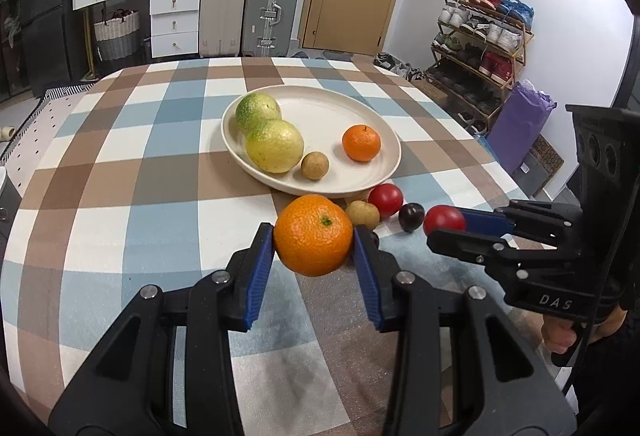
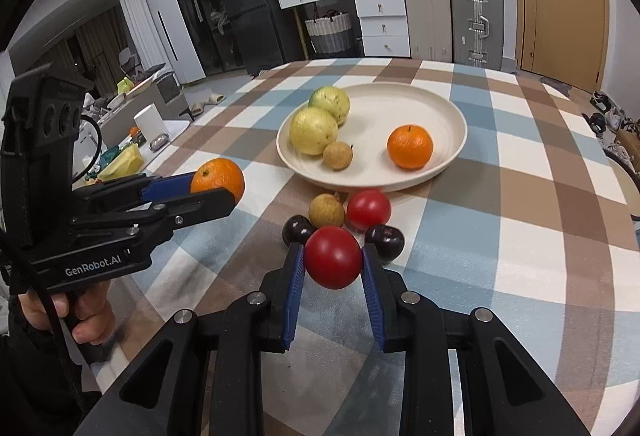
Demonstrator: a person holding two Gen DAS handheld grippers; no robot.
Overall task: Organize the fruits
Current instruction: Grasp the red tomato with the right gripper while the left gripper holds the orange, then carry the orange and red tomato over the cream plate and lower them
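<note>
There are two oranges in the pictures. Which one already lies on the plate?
The smaller orange, alone on the right side of the white plate. The bigger orange is held between the left gripper's fingers.

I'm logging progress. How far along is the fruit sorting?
Done: four fruits lie on the plate. In hand: the left claw grips an orange and the right claw a red fruit. Left: four small fruits on the tablecloth.

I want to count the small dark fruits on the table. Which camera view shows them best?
The right wrist view: two dark round plums lie apart on the checked tablecloth, either side of the held red tomato. The left wrist view shows only one; the other is hidden.
</note>
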